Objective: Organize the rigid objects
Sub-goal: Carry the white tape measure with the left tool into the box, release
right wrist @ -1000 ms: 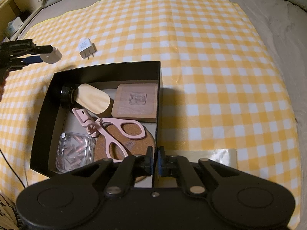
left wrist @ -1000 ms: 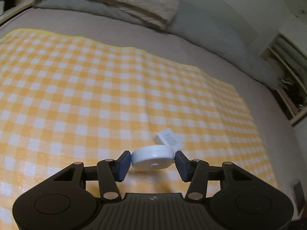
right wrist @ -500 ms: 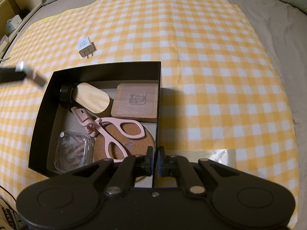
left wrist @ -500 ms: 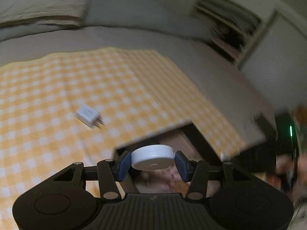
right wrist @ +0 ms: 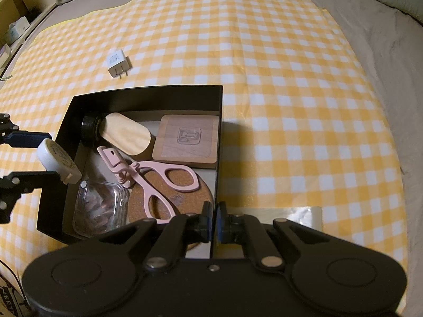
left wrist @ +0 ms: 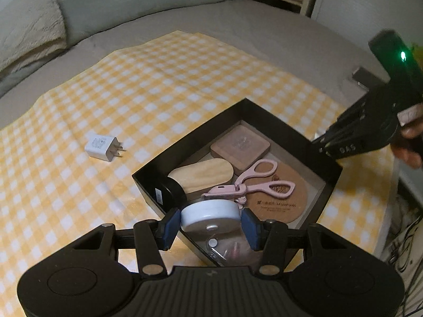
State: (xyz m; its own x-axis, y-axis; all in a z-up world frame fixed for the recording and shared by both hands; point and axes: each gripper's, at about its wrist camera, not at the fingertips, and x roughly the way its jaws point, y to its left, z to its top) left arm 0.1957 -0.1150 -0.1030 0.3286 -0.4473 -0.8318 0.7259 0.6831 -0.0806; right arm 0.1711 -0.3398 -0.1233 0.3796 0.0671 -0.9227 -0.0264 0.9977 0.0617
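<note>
My left gripper (left wrist: 210,224) is shut on a round white disc (left wrist: 210,215) and holds it above the near corner of the black box (left wrist: 193,136). The disc also shows in the right wrist view (right wrist: 56,162), at the box's left wall. The box (right wrist: 148,93) holds pink scissors (right wrist: 156,177), a square wooden coaster (right wrist: 189,138), an oval wooden piece (right wrist: 124,133), a cork disc (right wrist: 182,198), a clear case (right wrist: 97,208) and a black round item (right wrist: 88,129). My right gripper (right wrist: 213,223) is shut on the box's right wall. A white charger plug (right wrist: 117,62) lies on the cloth beyond the box.
A yellow checked cloth (right wrist: 290,79) covers the grey bed (left wrist: 238,21). A pillow (left wrist: 29,37) lies at the far left. Shelves (right wrist: 15,26) stand at the left edge. A clear plastic piece (right wrist: 301,216) lies right of my right gripper.
My left gripper has swung right with the white disc, from over the open cloth near the charger plug to over the box's corner. My right gripper has stayed shut on the box wall.
</note>
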